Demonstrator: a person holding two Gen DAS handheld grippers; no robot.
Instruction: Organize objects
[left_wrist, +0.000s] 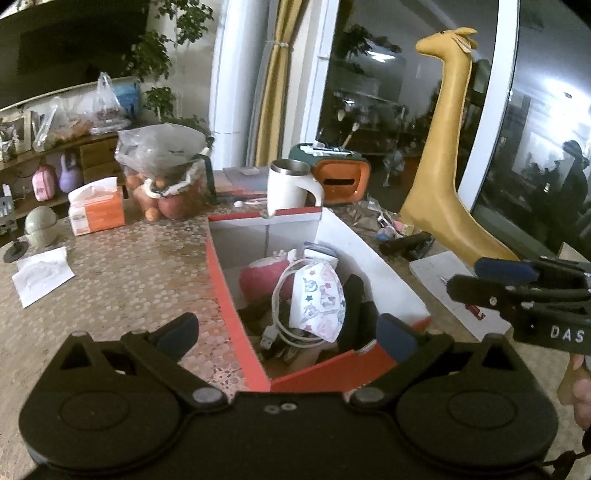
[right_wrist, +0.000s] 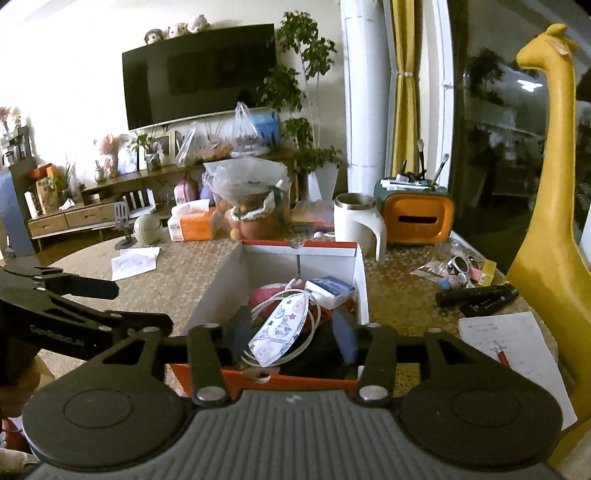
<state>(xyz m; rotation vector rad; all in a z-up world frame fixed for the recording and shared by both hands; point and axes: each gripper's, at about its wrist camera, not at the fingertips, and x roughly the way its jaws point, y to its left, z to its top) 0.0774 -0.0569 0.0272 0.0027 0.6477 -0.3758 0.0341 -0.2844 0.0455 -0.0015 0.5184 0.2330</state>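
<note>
Patterned tabletop (left_wrist: 122, 266) fills both views, with a living room behind it. Left gripper (left_wrist: 291, 332) hangs spread wide, nothing between its blue pads, right over the near corner of the box (left_wrist: 236, 314). Right gripper (right_wrist: 291, 334) sits partly parted over the same box (right_wrist: 360, 280), jaws loose and pressing on nothing, though the mask (right_wrist: 280, 328) lies directly beneath them in the box. From the left camera that mask (left_wrist: 319, 301) rests on top of the pile, draped over a white cable (left_wrist: 277, 317), with a pink pouch (left_wrist: 262, 277) behind it. The right gripper also shows at the edge of the left view (left_wrist: 491, 280), out over a sheet of paper (left_wrist: 450, 291).

Beyond the box stands a white mug (left_wrist: 290, 190), and beside it an orange holder (left_wrist: 341, 181). Left of those are a bag of fruit (left_wrist: 166, 177) and a tissue pack (left_wrist: 96, 206).

Only the right camera catches the wall-mounted TV (right_wrist: 199, 74) and the plush toys along its top. It also gives a clearer look at the clutter right of the box (sunglasses (right_wrist: 460, 266), a black tube (right_wrist: 476, 295)). The yellow giraffe (right_wrist: 550, 184) towers at the right in both views. The left gripper shows at the left edge of the right view (right_wrist: 92, 306).
</note>
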